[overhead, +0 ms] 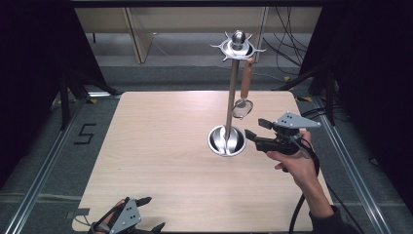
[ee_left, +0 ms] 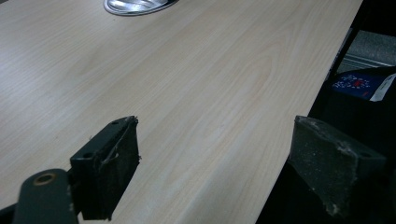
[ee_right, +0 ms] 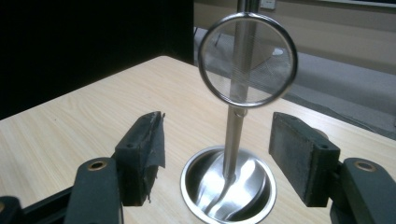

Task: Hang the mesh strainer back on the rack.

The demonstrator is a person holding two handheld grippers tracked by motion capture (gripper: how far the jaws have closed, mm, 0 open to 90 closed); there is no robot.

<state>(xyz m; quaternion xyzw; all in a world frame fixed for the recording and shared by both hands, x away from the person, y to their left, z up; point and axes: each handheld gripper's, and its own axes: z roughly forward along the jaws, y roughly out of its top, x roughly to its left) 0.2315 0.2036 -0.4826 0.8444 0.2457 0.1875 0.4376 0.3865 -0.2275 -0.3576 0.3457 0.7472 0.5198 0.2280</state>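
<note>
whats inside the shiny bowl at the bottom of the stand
Only the stand's pole rises from the middle of the bowl; around it, bare reflective metal. The near rim hides a sliver of the bottom.

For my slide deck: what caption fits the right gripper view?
Open right gripper faces a steel utensil stand, a mesh strainer hanging before its pole, above the wooden table.

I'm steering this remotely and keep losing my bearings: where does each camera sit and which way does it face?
High view: above the table's near edge, looking forward and down; both forearms enter from below.
Left gripper view: on the left gripper, low at the near edge, looking across the table; open jaws show.
Right gripper view: on the right gripper, facing the utensil stand; open jaws show.
Shared: all catch the stand's bowl base.
</note>
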